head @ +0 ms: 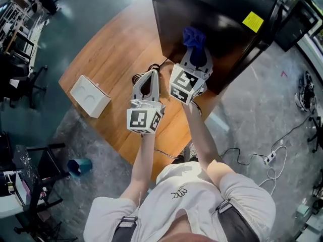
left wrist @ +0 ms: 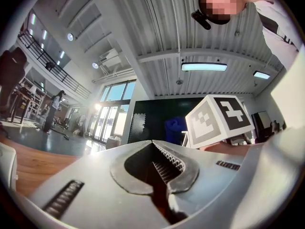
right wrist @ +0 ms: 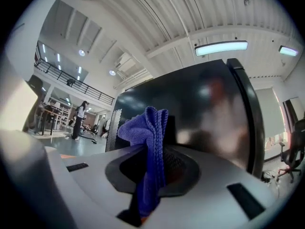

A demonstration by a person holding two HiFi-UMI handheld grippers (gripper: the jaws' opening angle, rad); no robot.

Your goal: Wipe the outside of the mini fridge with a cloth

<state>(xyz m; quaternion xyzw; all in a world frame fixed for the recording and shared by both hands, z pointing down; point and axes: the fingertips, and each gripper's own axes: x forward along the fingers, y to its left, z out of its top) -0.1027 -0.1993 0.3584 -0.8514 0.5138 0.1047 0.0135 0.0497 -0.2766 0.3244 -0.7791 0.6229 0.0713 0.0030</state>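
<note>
The black mini fridge (head: 212, 24) stands at the far right of the wooden table (head: 111, 54). My right gripper (head: 196, 52) is shut on a blue cloth (head: 194, 37), which is bunched up close against the fridge's glossy side. The right gripper view has the cloth (right wrist: 150, 142) pinched in the jaws and sticking up in front of the dark fridge wall (right wrist: 209, 113). My left gripper (head: 153, 72) is just left of it, over the table, shut with nothing in it. In the left gripper view the jaws meet; beyond them are the fridge (left wrist: 147, 120) and the cloth (left wrist: 174, 127).
A white box (head: 90, 96) lies near the table's left corner. A dark cable (head: 154, 66) curls on the table by the fridge's near corner. A yellow sticker (head: 253, 20) marks the fridge top. On the floor are a blue bin (head: 79, 166) and a power strip (head: 267, 158).
</note>
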